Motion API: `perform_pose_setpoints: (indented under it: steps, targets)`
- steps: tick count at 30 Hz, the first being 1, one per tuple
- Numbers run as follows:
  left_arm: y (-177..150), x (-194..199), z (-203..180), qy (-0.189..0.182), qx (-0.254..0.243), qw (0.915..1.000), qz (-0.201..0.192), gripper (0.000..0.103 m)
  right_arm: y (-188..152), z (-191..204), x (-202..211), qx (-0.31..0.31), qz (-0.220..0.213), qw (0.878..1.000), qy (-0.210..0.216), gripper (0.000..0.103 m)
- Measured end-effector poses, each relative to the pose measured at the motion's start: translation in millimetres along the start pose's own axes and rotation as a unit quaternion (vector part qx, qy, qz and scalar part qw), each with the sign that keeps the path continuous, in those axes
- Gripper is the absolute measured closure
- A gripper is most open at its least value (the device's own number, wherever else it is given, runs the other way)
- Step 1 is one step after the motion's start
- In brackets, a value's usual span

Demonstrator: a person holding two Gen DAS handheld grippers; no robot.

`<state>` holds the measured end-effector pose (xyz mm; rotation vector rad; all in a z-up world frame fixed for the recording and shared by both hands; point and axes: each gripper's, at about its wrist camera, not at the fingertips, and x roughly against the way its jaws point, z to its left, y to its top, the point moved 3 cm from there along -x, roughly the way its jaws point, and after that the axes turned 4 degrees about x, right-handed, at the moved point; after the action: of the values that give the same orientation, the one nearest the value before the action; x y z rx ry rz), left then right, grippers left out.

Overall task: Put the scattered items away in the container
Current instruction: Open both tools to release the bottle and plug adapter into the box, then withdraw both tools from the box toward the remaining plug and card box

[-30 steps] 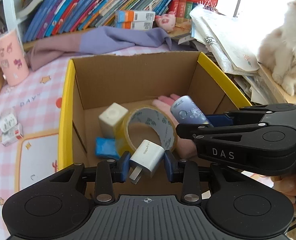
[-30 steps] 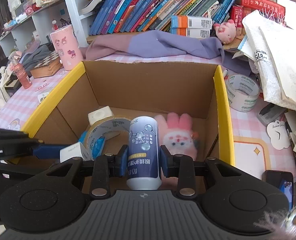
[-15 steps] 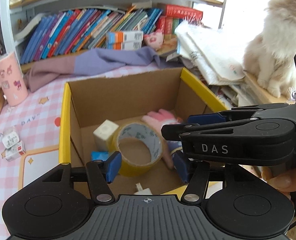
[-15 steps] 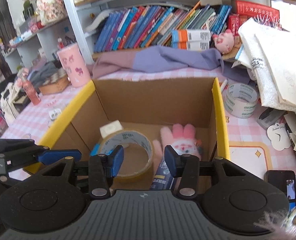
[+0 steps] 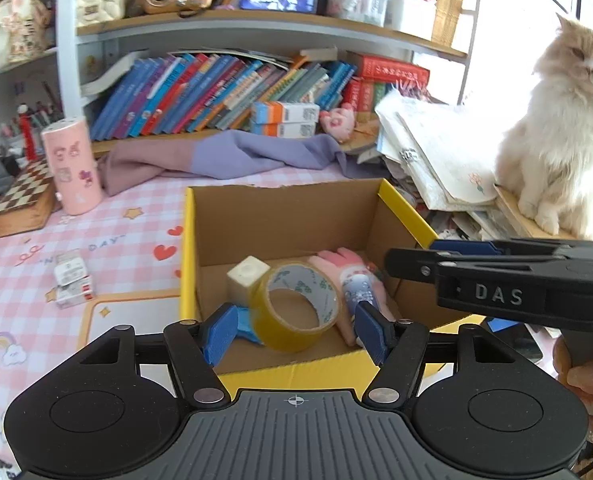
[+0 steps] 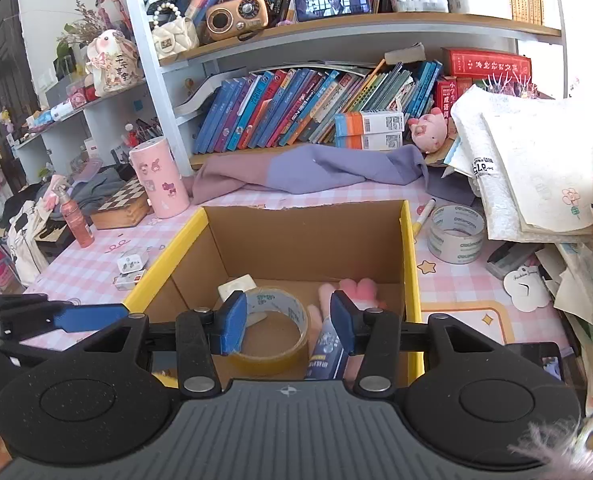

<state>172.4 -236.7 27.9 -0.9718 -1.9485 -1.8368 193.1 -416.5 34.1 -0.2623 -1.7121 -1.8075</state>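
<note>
Both tongs, left (image 5: 294,334) opening and right (image 6: 284,322) spread, hang empty above the box (image 6: 410,264); nearest stray, the small white packets (image 5: 72,278), lie on the desk (image 5: 128,220) leftward, closer to the left tongs.

The blue item (image 5: 245,326) lies mostly hidden behind the tape roll (image 5: 296,306).

Both hand-held grippers (image 5: 294,334) (image 6: 286,322) — empty, parted

White capitals "DAS" stand on the side of the black right tool (image 5: 496,294). The pink checked tablecloth (image 5: 108,240) on the table carries the word "DAY" beside red hearts. A white paper label (image 6: 482,168) in the pile at the table's right edge reads "GLP". Other print is too small.
</note>
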Motion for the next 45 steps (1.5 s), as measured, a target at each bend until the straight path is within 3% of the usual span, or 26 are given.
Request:
perform_pose_setpoints:
  steps: [10, 18, 23, 45]
  targets:
    - [-17.2, 35.1, 9.7, 0.026, 0.02, 0.9989, -0.034, 0.032, -22.6, 12.4, 29.9, 0.016, 0.001, 1.0, -0.025, 0.055]
    - [-38.1, 58.9, 29.1, 0.034, 0.025, 0.9984, -0.037, 0.031, -46.7, 36.0, 52.1, 0.014, 0.01, 0.999, -0.051, 0.053]
    - [-53.0, 75.8, 42.8, 0.049, 0.018, 0.9976, -0.047, 0.025, -55.0, 57.4, 64.3, 0.008, 0.003, 0.997, -0.074, 0.05]
    - [-103.3, 127.0, 117.5, 0.041, 0.026, 0.9986, -0.02, 0.017, -102.1, 169.0, 74.1, 0.014, 0.048, 0.994, -0.102, 0.036]
